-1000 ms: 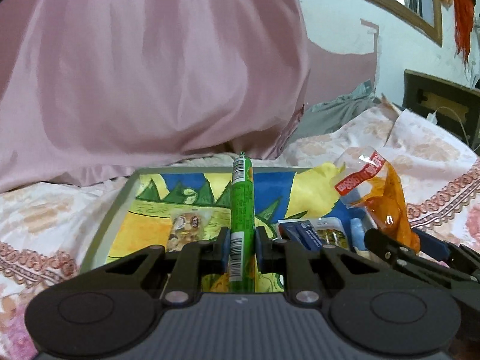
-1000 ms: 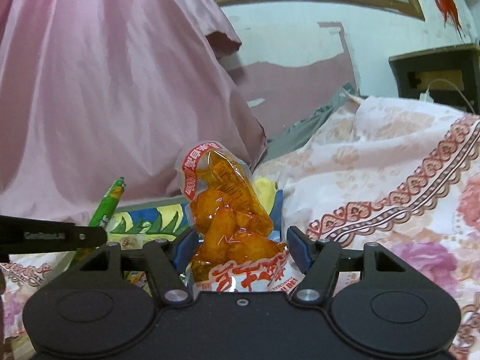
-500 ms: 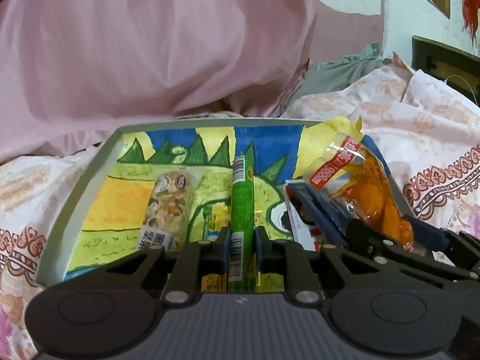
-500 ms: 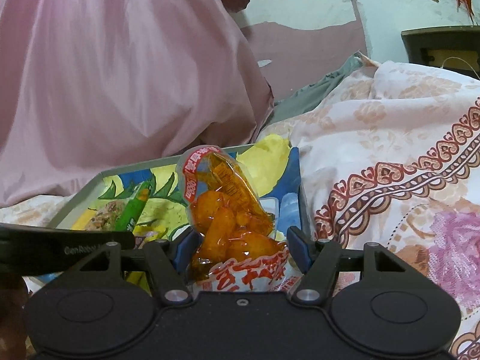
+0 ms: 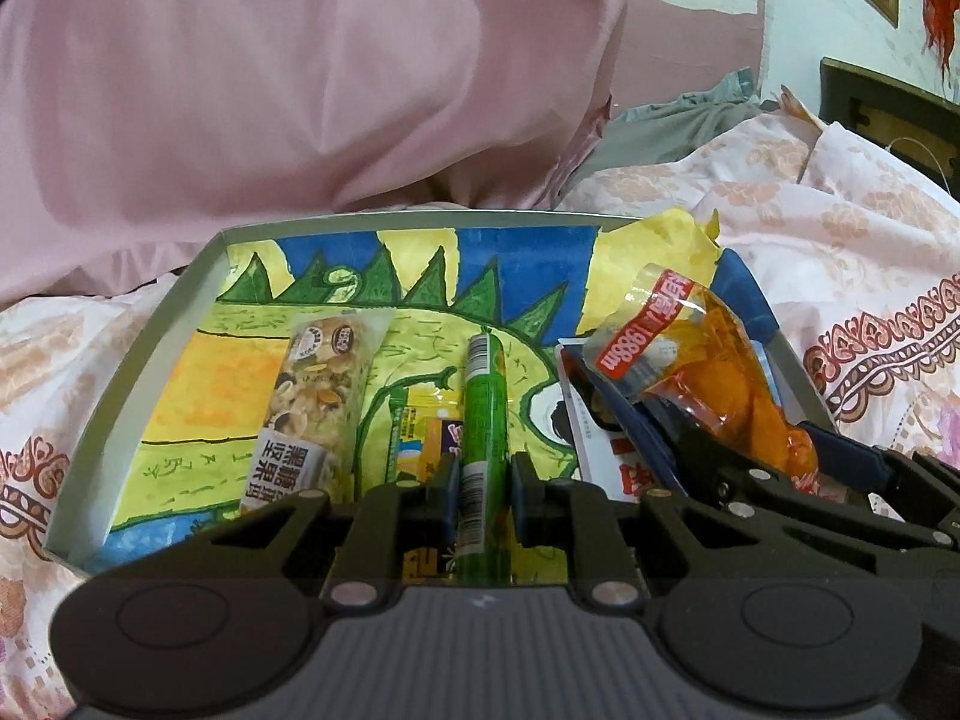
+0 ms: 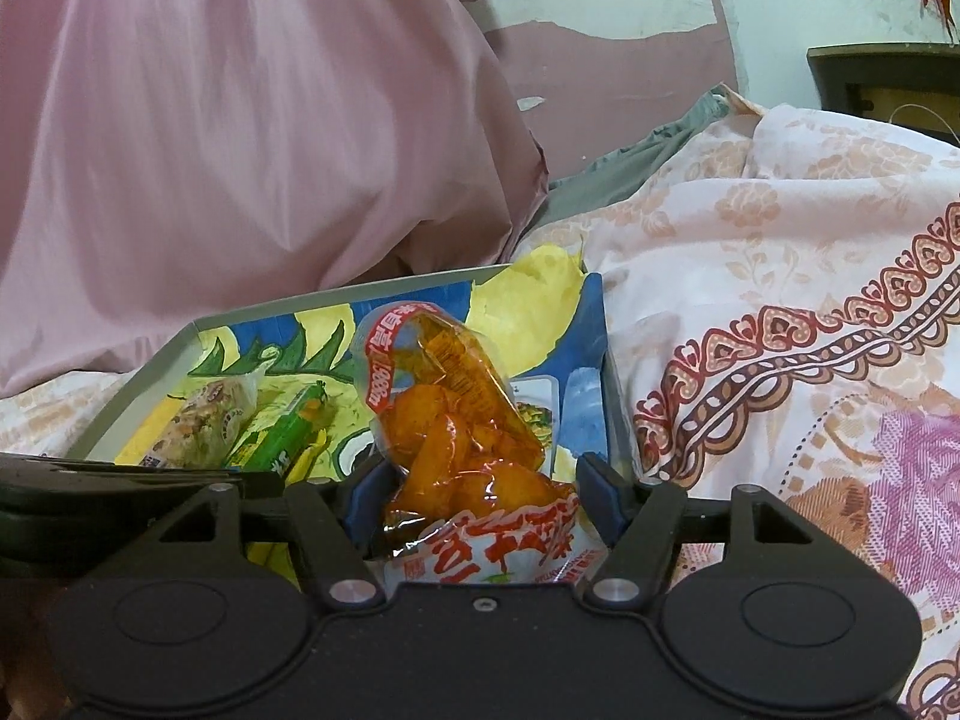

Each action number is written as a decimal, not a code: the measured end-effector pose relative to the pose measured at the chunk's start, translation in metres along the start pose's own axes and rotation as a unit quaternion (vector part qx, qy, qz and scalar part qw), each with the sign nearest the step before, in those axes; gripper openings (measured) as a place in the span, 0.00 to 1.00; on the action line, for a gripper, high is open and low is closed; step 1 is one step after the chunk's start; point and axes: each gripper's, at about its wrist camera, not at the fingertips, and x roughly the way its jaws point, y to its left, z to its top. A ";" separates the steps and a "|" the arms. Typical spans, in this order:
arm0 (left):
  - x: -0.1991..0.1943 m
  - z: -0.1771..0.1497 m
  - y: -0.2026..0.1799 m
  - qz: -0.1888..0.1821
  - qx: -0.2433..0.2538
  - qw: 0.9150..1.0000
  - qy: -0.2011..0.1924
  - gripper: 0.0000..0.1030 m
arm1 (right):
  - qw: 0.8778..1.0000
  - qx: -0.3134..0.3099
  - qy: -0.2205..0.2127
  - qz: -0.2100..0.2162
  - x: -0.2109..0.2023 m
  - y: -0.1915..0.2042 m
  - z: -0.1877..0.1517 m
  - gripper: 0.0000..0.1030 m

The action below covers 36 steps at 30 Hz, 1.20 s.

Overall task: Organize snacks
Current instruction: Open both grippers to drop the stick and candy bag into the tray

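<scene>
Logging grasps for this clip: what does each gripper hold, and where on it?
Left gripper pinches the green stick snack near its barcoded lower end; right gripper holds the orange snack bag around its lower part.

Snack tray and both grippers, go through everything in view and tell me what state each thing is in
Left gripper: shut on the green stick snack.
Green stick snack: held over the tray, pointing away.
Right gripper: holding the orange snack bag.
Orange snack bag: sealed, upright between the fingers.
Nut bar in clear wrapper: sealed, lying flat in the tray.
Dinosaur-print tray: open, partly filled.
</scene>
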 end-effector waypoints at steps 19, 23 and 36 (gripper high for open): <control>-0.007 0.006 0.006 0.011 -0.023 1.000 -0.005 0.37 | 1.000 -0.003 -0.002 0.002 -0.005 -0.002 0.004 0.78; -0.014 0.009 0.013 0.008 -0.048 0.999 -0.014 0.48 | 1.000 0.000 -0.008 0.006 -0.012 -0.004 0.007 0.81; -0.093 0.023 0.026 0.016 -0.079 0.994 -0.079 0.92 | 0.998 0.021 -0.066 -0.009 -0.083 -0.004 0.040 0.99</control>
